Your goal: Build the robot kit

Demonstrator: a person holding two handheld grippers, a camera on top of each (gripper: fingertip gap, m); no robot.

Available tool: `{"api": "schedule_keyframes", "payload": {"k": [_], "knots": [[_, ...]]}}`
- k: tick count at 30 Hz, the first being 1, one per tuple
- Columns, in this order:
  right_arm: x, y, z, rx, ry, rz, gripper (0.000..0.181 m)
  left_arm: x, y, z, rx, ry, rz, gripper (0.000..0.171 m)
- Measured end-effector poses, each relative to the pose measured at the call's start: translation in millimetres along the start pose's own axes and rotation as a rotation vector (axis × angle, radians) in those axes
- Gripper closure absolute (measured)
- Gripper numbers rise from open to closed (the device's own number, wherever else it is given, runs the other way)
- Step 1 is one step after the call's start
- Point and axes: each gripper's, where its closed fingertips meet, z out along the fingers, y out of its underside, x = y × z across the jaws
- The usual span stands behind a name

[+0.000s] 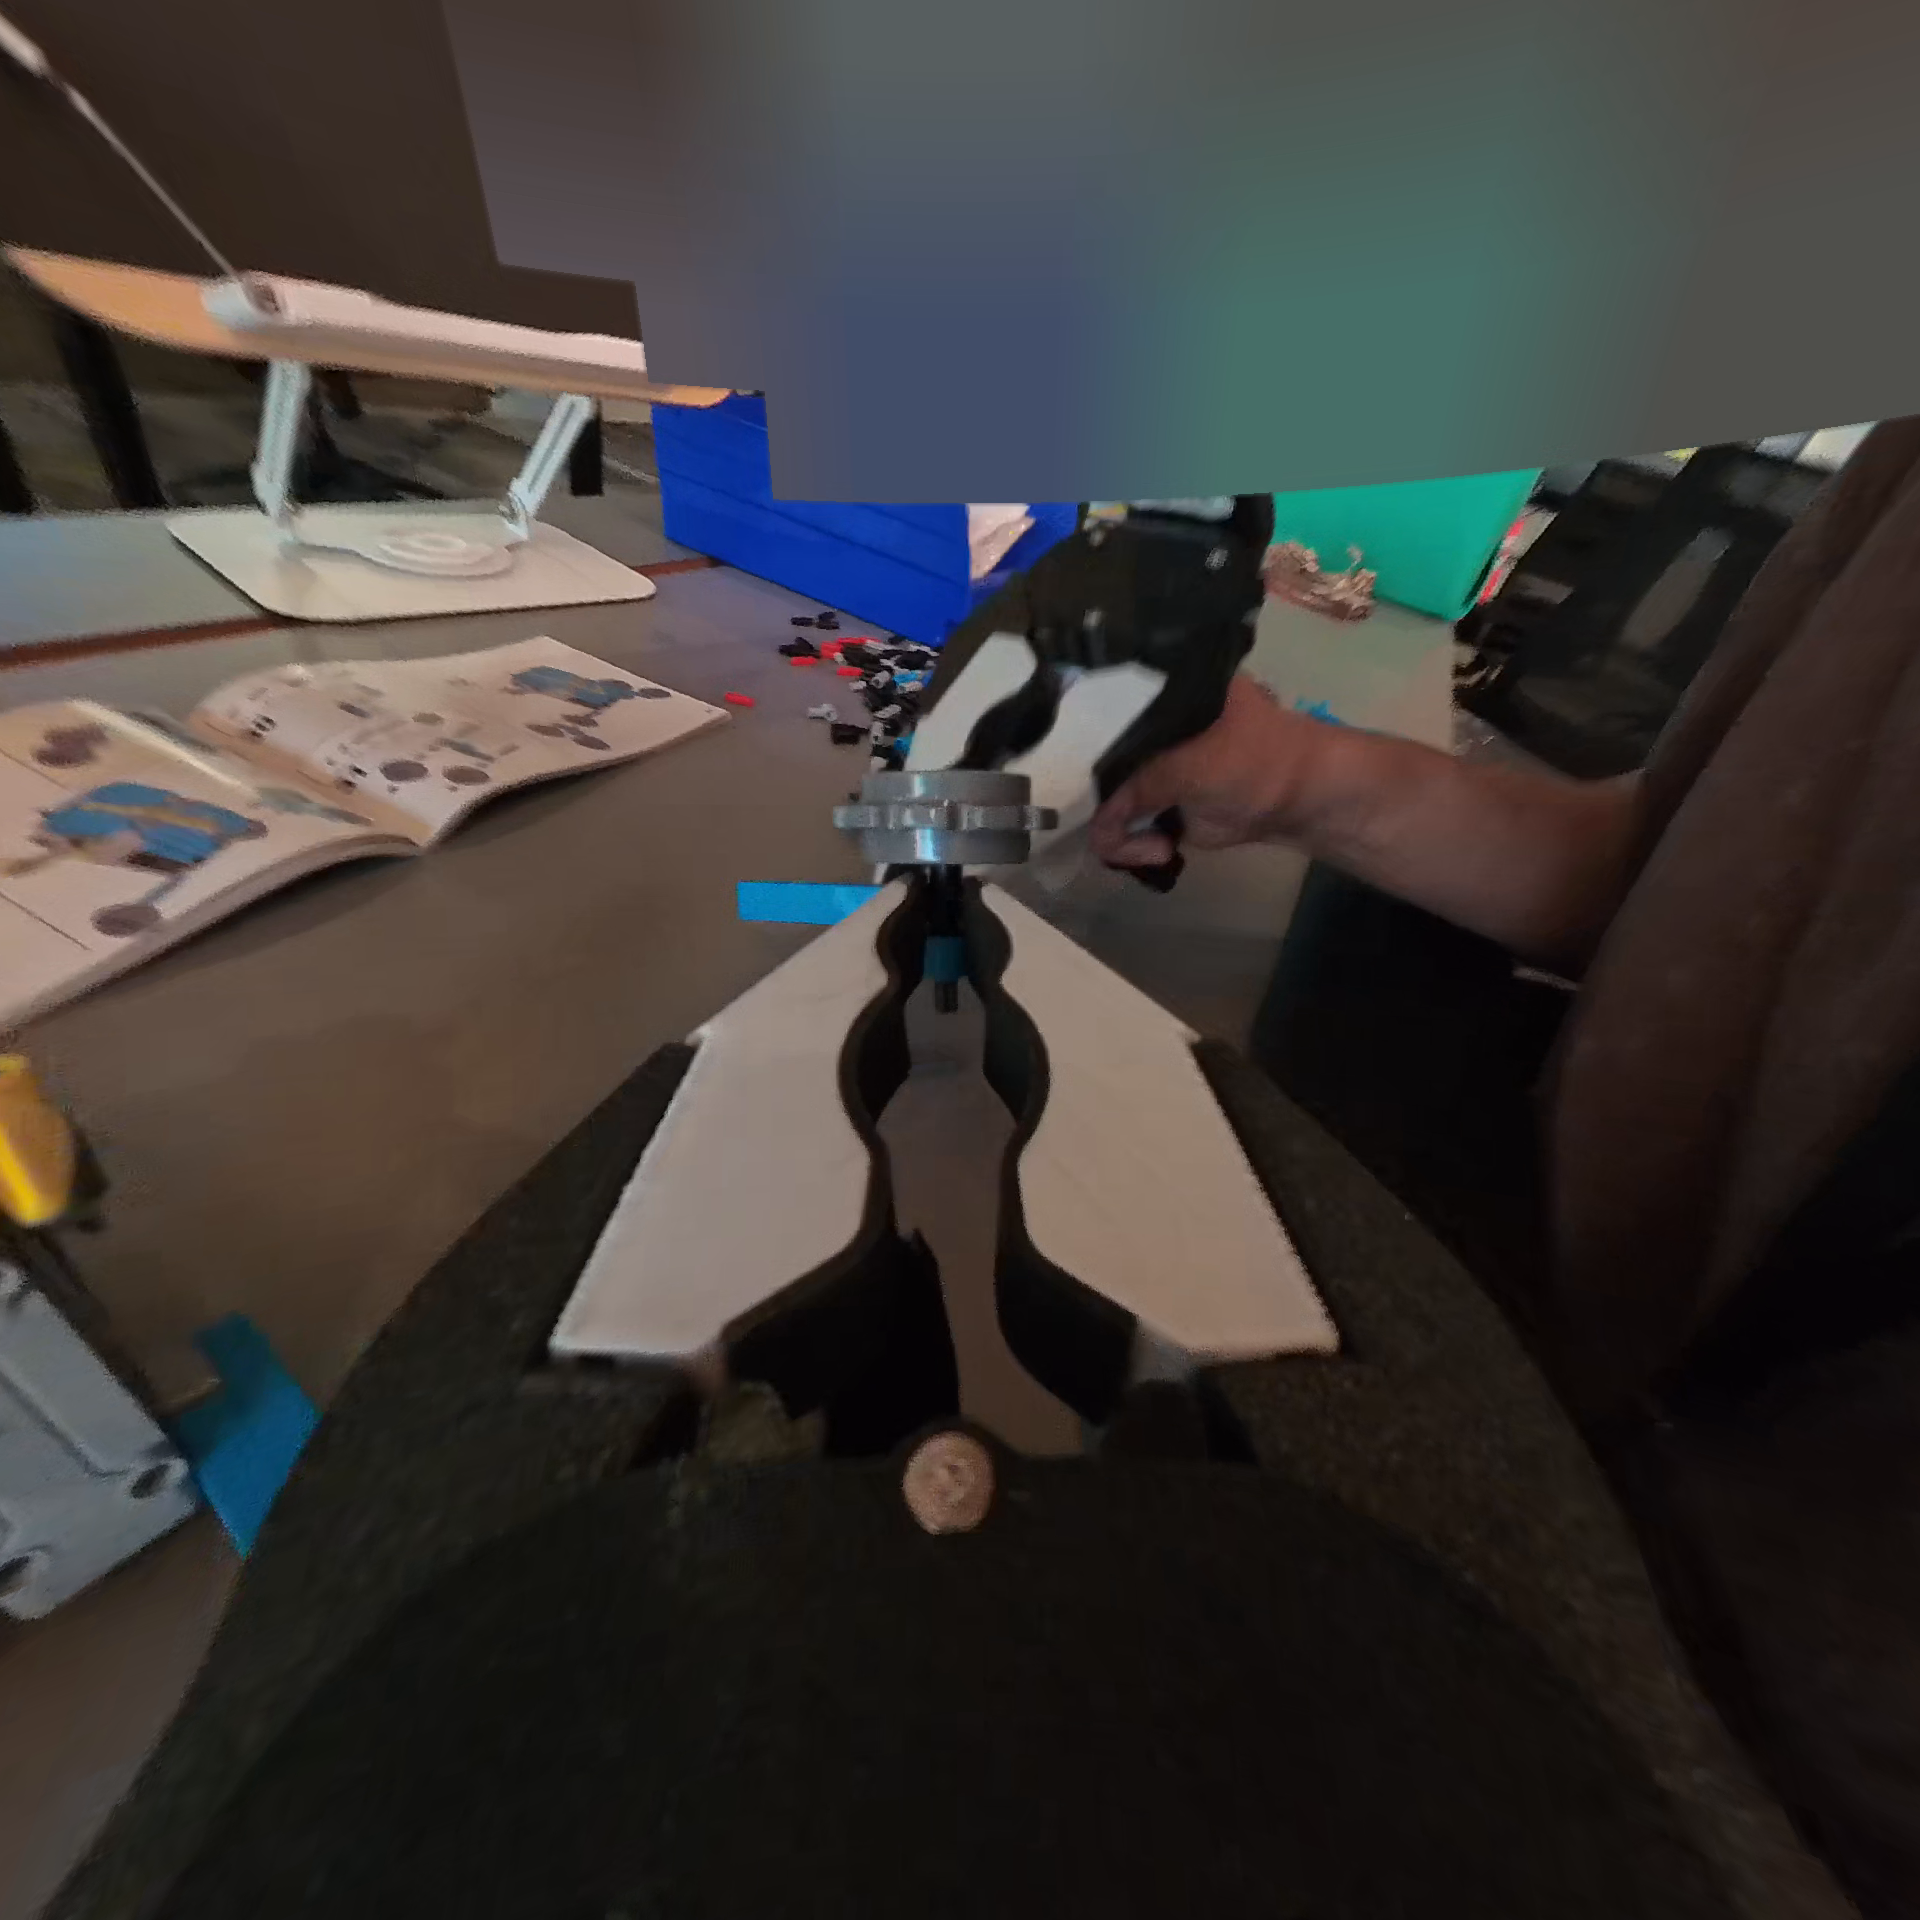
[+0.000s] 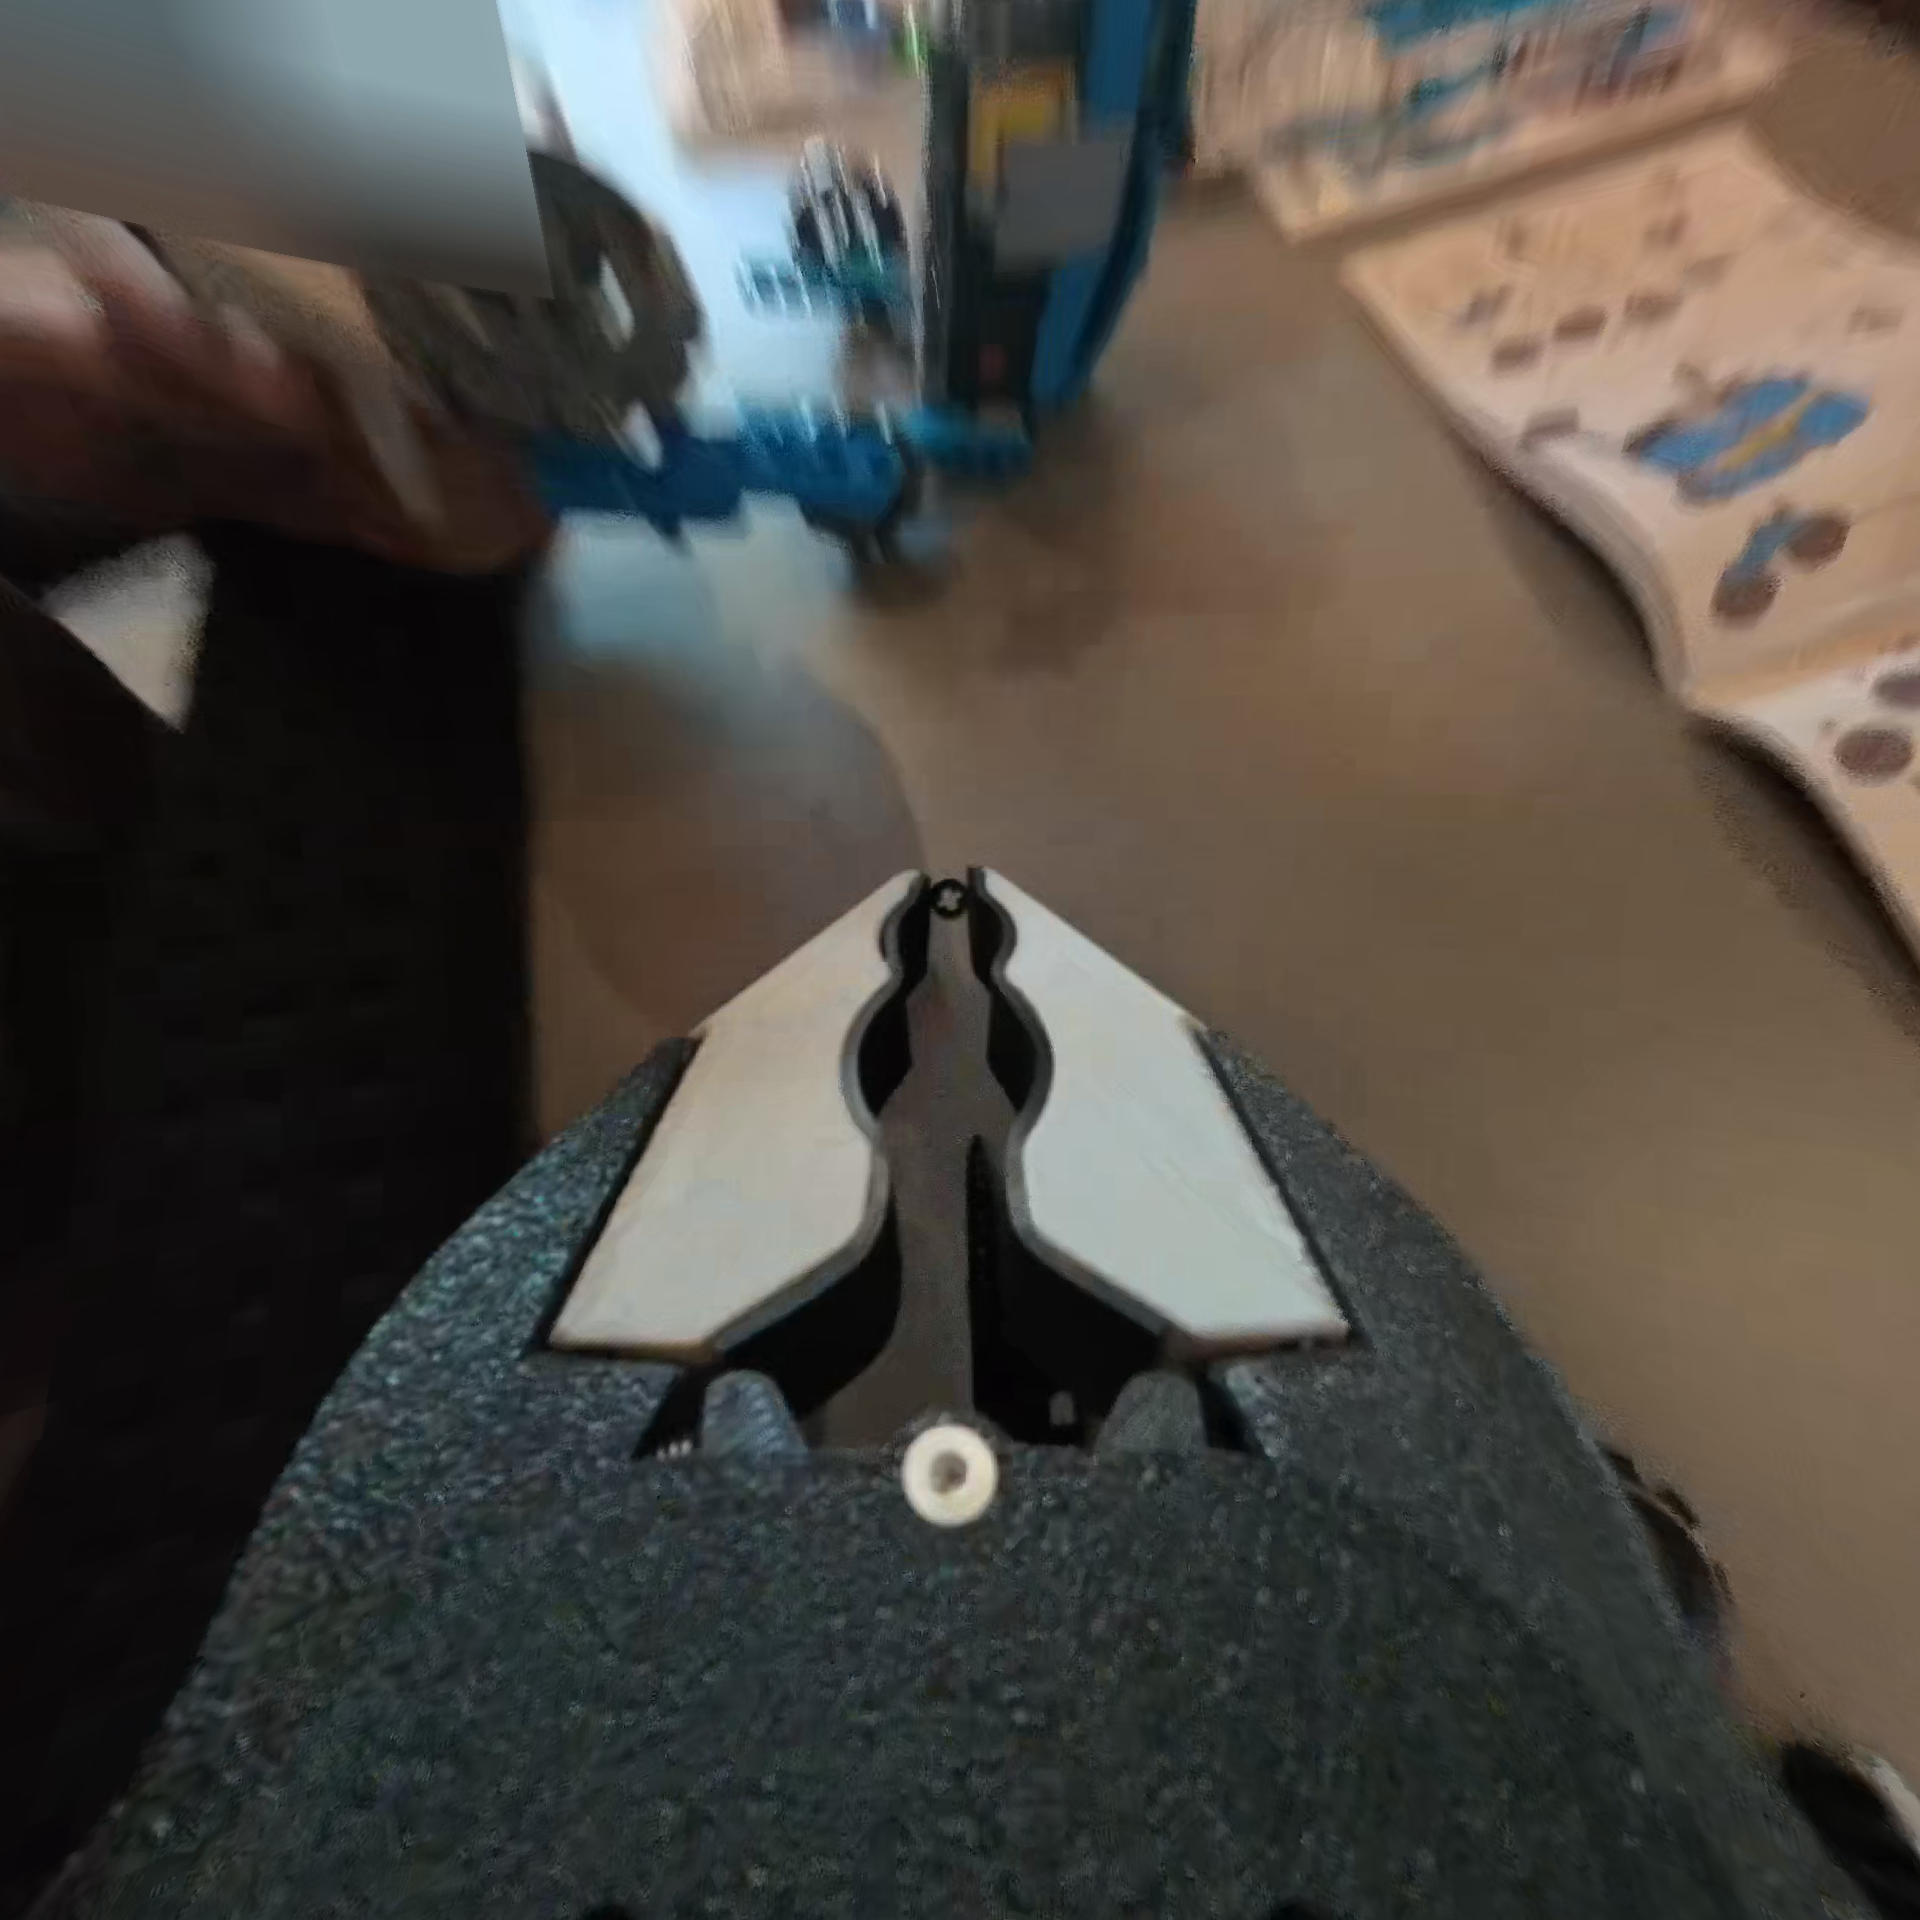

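My left gripper (image 1: 943, 906) is shut on a thin black axle (image 1: 943, 935) with a small blue bush on it. A grey toothed wheel (image 1: 943, 821) sits on the axle's top, just above the fingertips. My right gripper (image 2: 945, 896) is shut on a tiny black piece with a cross-shaped hole (image 2: 945, 894), held above the brown table. The right gripper also shows in the left wrist view (image 1: 1039, 707), held by a hand (image 1: 1205, 800) just behind the wheel. The left gripper shows blurred at the upper left of the right wrist view (image 2: 603, 301).
An open instruction booklet (image 1: 343, 769) (image 2: 1714, 468) lies on the table. A pile of small loose parts (image 1: 862, 675), a blue bin (image 1: 852, 551), a green bin (image 1: 1434, 540) and a white stand (image 1: 416, 561) are at the back. A blurred blue-and-black built model (image 2: 1039, 229) stands ahead. My right fingertips sit around 9 cm from my left ones.
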Motion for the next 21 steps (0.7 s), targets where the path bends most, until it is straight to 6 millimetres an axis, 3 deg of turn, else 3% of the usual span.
{"api": "schedule_keyframes", "payload": {"k": [4, 6, 21], "knots": [[-35, -68, -27, 0.322, -0.211, 0.087, 0.174, 5, 8, 6, -0.047, -0.036, 0.173, 0.166], [-45, -79, -29, 0.345, -0.269, 0.087, 0.174, 7, 12, 8, -0.069, -0.044, 0.21, 0.166], [-56, -70, -17, 0.26, -0.292, 0.058, 0.174, 10, 17, 11, -0.093, -0.037, 0.246, 0.166]]}}
